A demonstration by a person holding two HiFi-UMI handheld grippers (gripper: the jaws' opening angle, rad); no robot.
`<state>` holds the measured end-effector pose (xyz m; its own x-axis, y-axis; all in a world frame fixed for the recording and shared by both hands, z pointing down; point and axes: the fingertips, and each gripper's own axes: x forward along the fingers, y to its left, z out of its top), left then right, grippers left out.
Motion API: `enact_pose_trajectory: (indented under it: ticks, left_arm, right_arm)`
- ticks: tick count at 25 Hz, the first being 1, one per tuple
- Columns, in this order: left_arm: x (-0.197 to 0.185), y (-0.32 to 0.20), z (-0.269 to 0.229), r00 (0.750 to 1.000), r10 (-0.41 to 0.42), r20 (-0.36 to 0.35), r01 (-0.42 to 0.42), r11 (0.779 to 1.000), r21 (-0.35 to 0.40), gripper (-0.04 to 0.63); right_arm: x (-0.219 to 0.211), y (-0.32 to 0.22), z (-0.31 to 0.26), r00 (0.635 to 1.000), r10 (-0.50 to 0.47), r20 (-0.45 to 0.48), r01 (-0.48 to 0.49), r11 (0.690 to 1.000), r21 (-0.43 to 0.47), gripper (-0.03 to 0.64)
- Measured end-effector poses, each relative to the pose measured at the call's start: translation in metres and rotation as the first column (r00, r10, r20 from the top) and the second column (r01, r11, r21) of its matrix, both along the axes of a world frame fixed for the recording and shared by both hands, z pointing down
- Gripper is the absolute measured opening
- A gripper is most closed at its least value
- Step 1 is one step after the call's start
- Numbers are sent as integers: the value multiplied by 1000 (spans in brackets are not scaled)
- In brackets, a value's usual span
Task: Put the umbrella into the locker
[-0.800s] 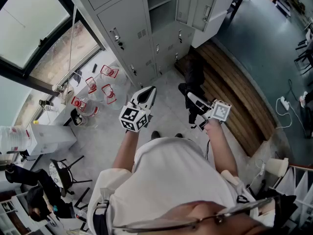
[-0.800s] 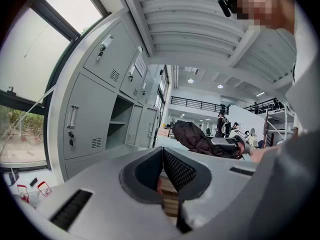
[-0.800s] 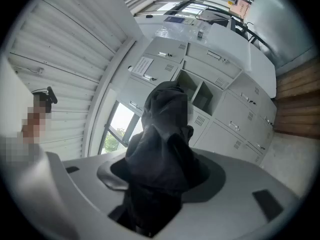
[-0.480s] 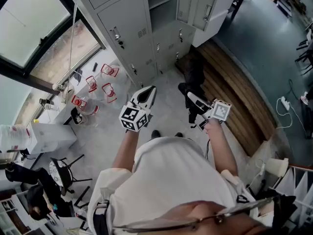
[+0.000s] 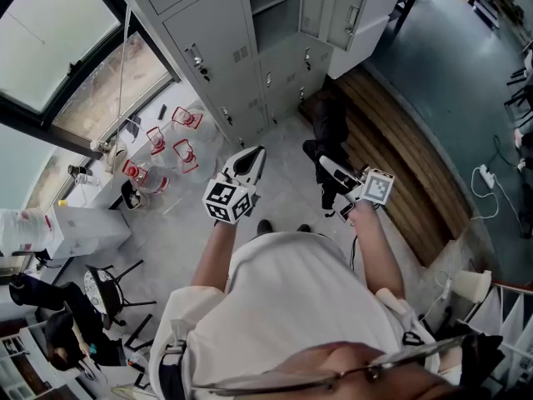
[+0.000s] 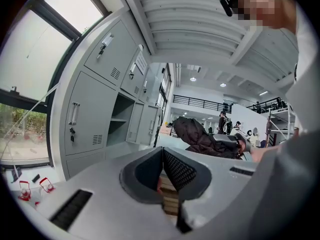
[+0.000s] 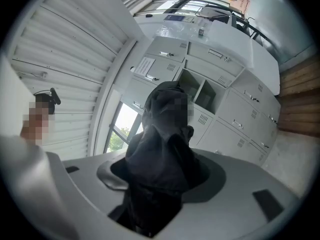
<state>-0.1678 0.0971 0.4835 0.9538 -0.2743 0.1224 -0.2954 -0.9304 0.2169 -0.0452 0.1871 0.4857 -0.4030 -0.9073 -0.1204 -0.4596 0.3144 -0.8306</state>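
My right gripper point(image 5: 331, 172) is shut on a black folded umbrella point(image 5: 326, 130), which sticks out ahead of its jaws toward the grey lockers point(image 5: 218, 52). In the right gripper view the umbrella point(image 7: 165, 139) fills the space between the jaws of the right gripper point(image 7: 155, 184) and points at an open locker compartment point(image 7: 197, 91). That open compartment point(image 5: 275, 19) lies ahead, its door point(image 5: 347, 11) swung out. My left gripper point(image 5: 252, 158) is held beside the right one, shut with nothing in it. In the left gripper view the left gripper point(image 6: 162, 166) has its pads together, and the umbrella point(image 6: 200, 136) shows to the right.
Clear plastic containers with red labels point(image 5: 179, 152) lie on the floor at the left below a large window point(image 5: 50, 48). A wooden platform point(image 5: 408, 157) runs along the right. A black chair point(image 5: 108, 294) stands behind at the left. A power strip point(image 5: 485, 176) lies at the far right.
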Motion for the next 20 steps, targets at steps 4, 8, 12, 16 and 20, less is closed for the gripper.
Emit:
enact_pose_trajectory:
  ticks: [4,8,12,16,20]
  left_arm:
    - [5,9,2,1000,-1,-3,1,1000,-5,5]
    - [13,19,4,1000,-4,-1,4,1000,-10,5]
    - [24,33,6,1000,-8,3,8,1000,-12,5]
    - [34,45,8,1000,-16,6,16,1000,-16,5]
    - [41,57,11,1000,-25,12,25,999,-20,5]
  right_arm:
    - [4,7,2,1000,-14,13,14,1000,6,264]
    - [13,15,5,999,-21,25,21,1000,6,263]
    - [23,26,6,999,-36,37,35,999,14,262]
    - [35,37,9,997,-42,59,41,999,24,261]
    - [43,47,9,996,-49,70,46,998,36,261]
